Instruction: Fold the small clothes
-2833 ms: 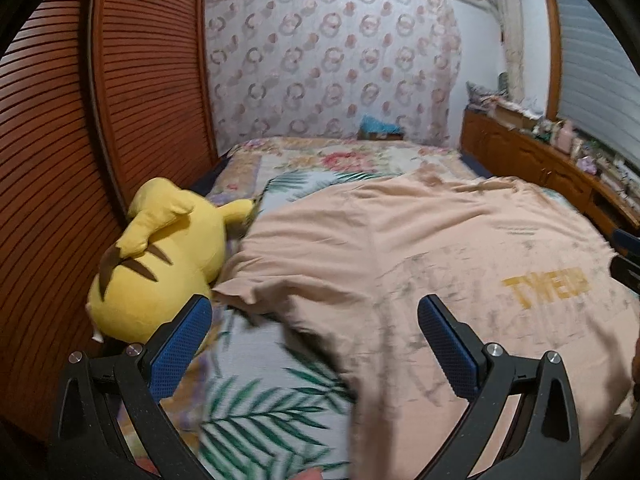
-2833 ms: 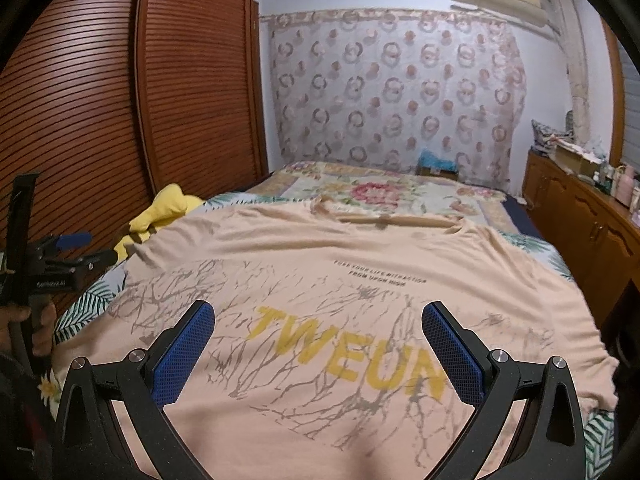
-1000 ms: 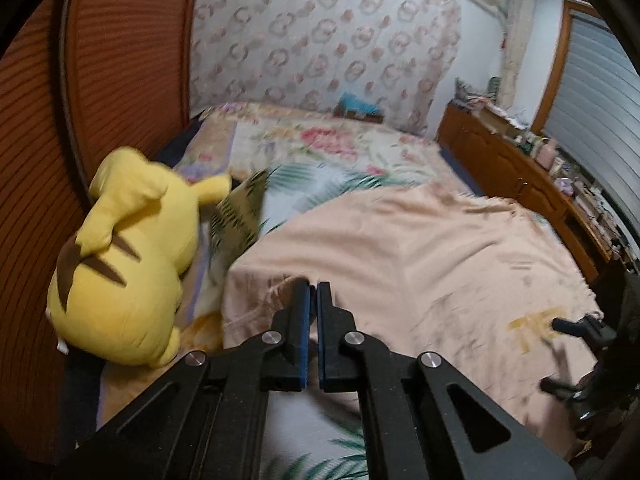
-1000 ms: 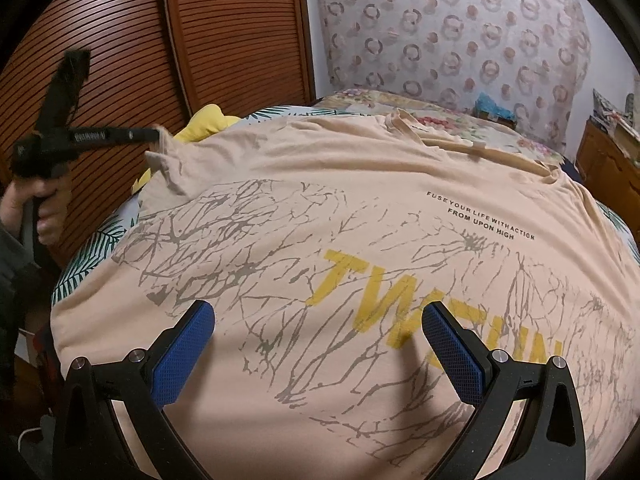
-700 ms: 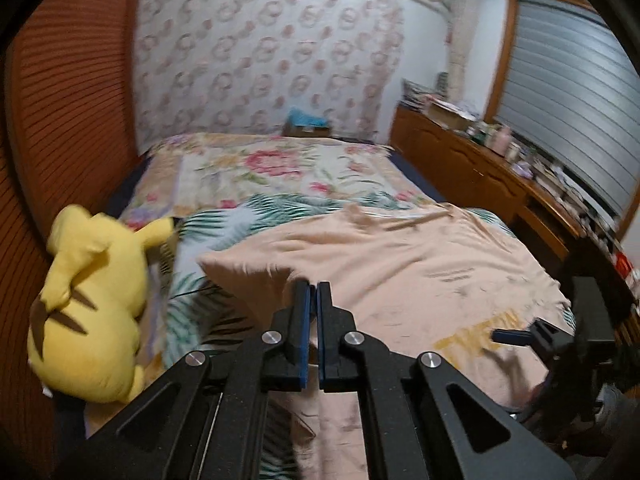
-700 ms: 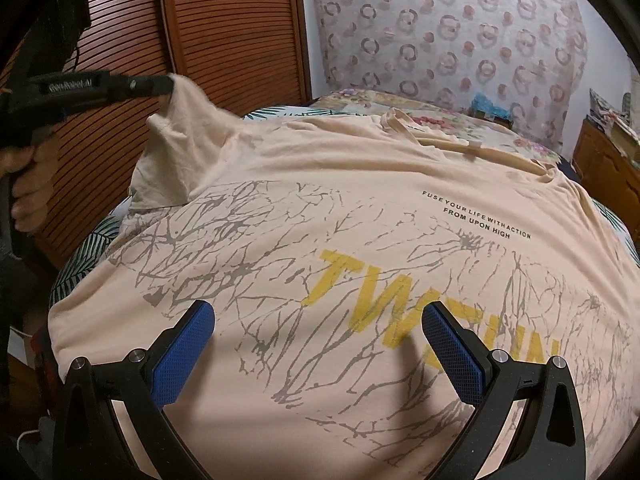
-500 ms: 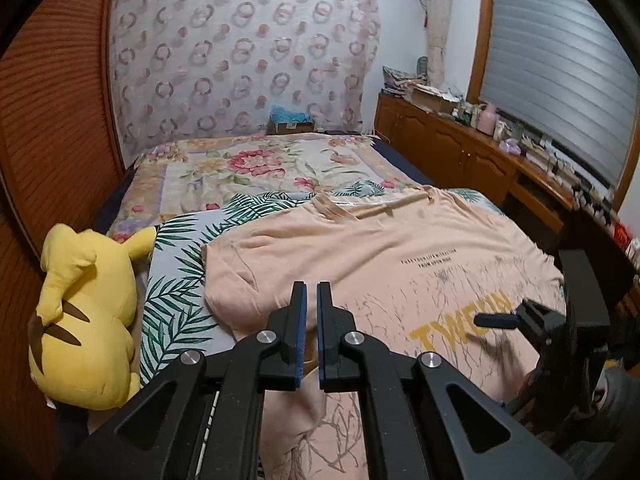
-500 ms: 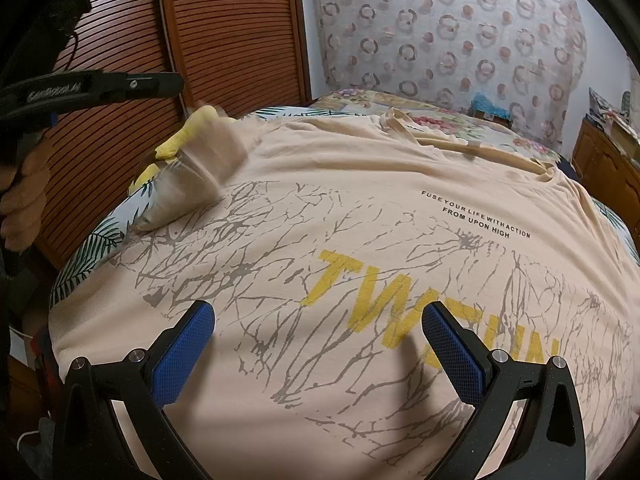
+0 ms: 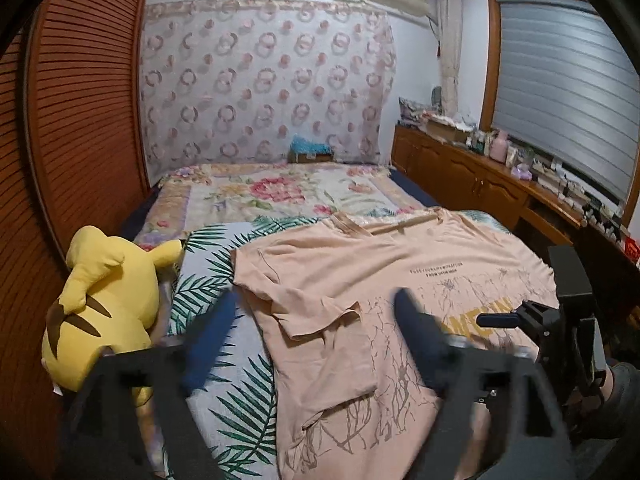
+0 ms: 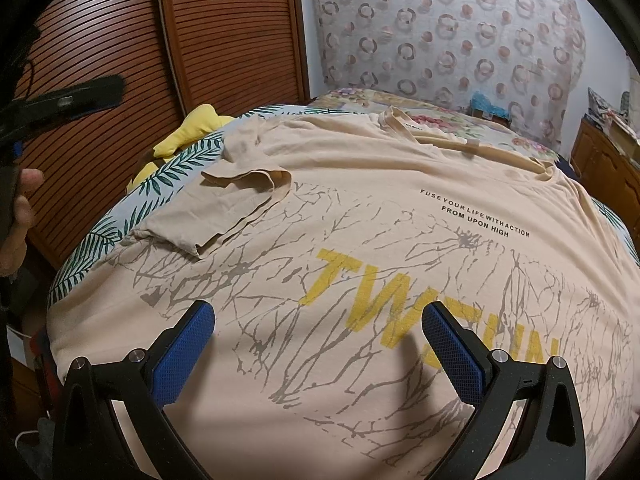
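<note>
a peach t-shirt [image 10: 400,184] is spread face up on the bed [image 9: 224,360], covering the half from 12 to 6 o'clock on the right in the left wrist view. its sleeve [image 10: 216,208] has been laid inward over the chest, at about 10 o'clock in the right wrist view, with a hem edge doubled on itself. yellow lettering [image 10: 384,300] and a small black text line [image 10: 474,214] are seen on the front.

the left claw [image 9: 316,332] is seen blurred with its jaws just having been opening; they stand wide apart above the folded sleeve, and nothing is gripped between them. the right claw [image 10: 318,344] is held with its blue pads [image 10: 184,348] wide apart over the lower part of the shirt, clamped on nothing.

a yellow plush toy [image 9: 104,304] lies at 9 o'clock in the left wrist view, on the bed's edge beside the slatted wooden doors [image 9: 80,120]. a wooden cabinet [image 9: 480,184] runs along at 3 o'clock.
</note>
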`<state>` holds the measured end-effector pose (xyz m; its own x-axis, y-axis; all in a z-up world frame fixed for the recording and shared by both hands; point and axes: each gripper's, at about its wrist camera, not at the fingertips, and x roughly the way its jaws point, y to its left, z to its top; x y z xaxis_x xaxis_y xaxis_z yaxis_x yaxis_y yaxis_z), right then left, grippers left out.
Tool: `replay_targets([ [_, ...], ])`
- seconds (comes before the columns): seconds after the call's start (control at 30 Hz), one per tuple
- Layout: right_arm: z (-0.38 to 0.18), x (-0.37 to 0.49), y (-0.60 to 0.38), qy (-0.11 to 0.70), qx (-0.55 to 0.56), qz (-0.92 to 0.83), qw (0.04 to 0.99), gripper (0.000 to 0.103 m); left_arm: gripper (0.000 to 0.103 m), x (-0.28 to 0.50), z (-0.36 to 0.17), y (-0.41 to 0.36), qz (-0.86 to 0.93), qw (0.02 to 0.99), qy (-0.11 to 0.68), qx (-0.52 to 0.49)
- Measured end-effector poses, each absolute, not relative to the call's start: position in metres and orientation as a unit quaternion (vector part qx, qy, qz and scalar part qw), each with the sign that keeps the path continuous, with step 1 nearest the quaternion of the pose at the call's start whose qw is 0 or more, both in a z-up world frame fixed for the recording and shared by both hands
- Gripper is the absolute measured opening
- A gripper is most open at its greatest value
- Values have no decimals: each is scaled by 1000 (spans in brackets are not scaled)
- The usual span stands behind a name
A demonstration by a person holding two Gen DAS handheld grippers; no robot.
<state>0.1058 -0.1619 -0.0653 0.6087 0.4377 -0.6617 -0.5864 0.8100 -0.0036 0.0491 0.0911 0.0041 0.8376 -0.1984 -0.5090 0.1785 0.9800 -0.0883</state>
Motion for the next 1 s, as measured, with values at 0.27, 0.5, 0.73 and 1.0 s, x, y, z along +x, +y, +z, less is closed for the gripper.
replay_targets([
  [0.27,-65,105,-164,334,-108,288,891,103,85,37,-3,93,-75,962,264,-15],
  [0.5,-63,104,-167,330,-105,295,891,103,85,26,-17,101,-66,961,269,-28],
  [0.73,-45,103,-163,313,-129,313,887,95,85,18,-26,112,-51,960,270,-42],
  [1.0,-21,128,-137,295,-165,343,876,69,85,13,-31,126,-37,961,269,-53],
])
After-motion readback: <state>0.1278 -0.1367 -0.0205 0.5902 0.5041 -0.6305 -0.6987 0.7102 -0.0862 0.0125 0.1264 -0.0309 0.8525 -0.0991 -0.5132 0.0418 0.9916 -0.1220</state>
